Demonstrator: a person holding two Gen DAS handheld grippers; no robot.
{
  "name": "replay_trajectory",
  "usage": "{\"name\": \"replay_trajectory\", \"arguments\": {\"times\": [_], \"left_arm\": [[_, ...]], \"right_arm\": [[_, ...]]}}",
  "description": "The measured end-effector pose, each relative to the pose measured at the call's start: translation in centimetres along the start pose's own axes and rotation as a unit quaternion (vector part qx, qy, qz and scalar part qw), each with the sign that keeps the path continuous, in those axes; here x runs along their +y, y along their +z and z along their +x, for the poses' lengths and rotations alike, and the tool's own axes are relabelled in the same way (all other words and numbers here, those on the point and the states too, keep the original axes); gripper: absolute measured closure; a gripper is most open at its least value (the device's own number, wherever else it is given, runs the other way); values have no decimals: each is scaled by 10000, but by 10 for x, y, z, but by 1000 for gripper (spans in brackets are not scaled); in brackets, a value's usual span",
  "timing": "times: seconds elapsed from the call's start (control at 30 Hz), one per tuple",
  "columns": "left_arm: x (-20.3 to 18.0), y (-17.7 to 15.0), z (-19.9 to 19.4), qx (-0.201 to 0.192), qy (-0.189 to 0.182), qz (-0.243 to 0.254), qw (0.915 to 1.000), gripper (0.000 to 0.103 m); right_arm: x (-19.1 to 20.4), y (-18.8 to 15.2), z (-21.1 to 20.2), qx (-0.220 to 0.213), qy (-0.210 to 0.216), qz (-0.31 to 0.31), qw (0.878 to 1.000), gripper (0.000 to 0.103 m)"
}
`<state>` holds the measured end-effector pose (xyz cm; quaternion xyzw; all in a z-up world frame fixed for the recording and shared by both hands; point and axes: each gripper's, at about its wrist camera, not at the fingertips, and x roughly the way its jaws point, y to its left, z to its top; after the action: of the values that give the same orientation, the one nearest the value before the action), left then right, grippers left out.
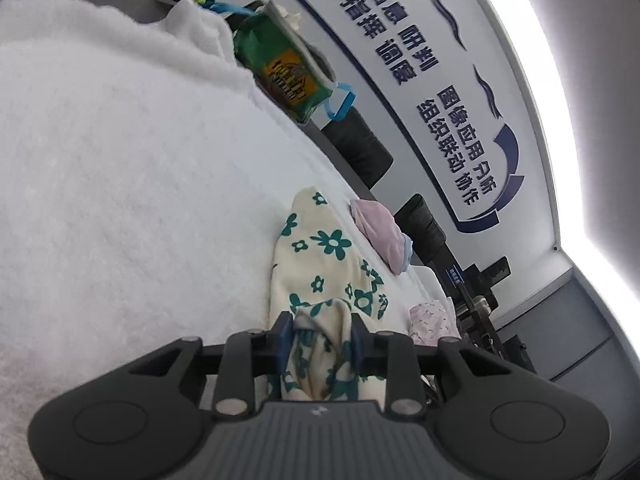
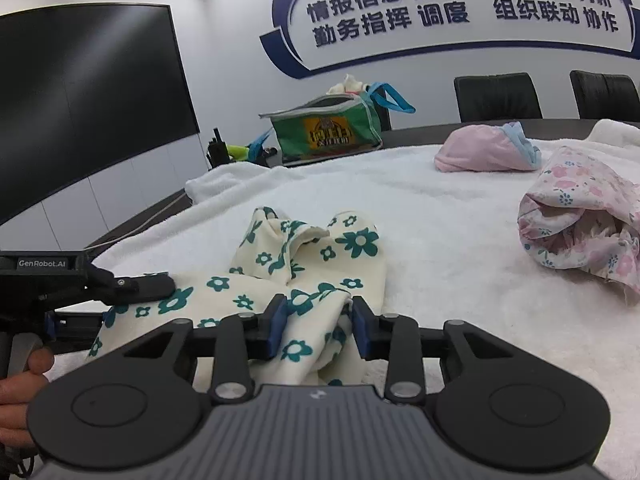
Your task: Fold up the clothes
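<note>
Left view: our left gripper [image 1: 319, 334] pinches the garment [image 1: 320, 264], bottom centre | Right view: our right gripper [image 2: 320, 322] clamps its bunched edge, lower middle | soft, light, limp; we'd grip corners.

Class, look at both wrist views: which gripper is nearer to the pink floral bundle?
Right. The right gripper grips the green-flowered cloth with the pink floral bundle lying just off to its right. The left gripper sits further left, across that cloth.
</note>
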<state>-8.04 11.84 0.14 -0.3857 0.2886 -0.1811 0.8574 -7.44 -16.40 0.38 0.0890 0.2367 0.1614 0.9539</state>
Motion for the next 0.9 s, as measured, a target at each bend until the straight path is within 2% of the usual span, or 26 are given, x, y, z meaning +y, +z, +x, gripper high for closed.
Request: {"name": "replay_trajectory", "arguments": {"times": [0.17,0.27,0.33,0.4,0.47,0.53,0.57,0.6,0.63,0.67,0.7,0.73,0.77,0.87,0.9], "left_arm": [[20,1,5,188,-290,-523,9980,79],[14,2,-2,33,-215,-277,9994,77],[11,2,-6,-70,-165,-113,9998,67],[4,4,-18,-234,-100,142,9996,66],[-7,6,-38,-524,-60,452,9976,66],[-26,6,-58,-1031,25,961,9900,66],[-40,2,-65,-1280,132,1347,9825,66],[-55,-5,-66,-1462,287,1781,9727,67],[-69,-12,-66,-1603,442,2194,9614,68],[-80,-20,-58,-1584,594,2513,9530,71],[-87,-27,-46,-1448,730,2705,9490,76],[-91,-34,-34,-1298,869,2844,9459,79],[-89,-38,-23,-1107,1019,2813,9477,86],[-80,-44,1,-836,1454,2749,9467,92],[-78,-43,1,-802,1431,2692,9490,92]], "right_arm": [[2,0,0,41,-132,-49,9999,71],[1,1,2,122,-186,8,9998,72],[-2,2,-1,109,-170,92,9998,68],[0,4,-13,-94,-262,15,9996,57],[3,7,-27,-333,-372,-115,9987,57],[9,12,-42,-601,-491,-299,9965,58],[12,14,-49,-734,-551,-391,9950,63],[16,16,-57,-868,-611,-483,9932,75],[20,18,-61,-927,-575,-532,9926,79],[26,20,-62,-934,-503,-583,9926,81],[34,19,-58,-882,-465,-719,9924,84],[42,18,-53,-814,-438,-882,9918,86],[48,16,-44,-674,-532,-1019,9911,90],[62,7,-11,-181,-930,-1402,9856,91],[61,3,0,49,-986,-1406,9851,92]]}}
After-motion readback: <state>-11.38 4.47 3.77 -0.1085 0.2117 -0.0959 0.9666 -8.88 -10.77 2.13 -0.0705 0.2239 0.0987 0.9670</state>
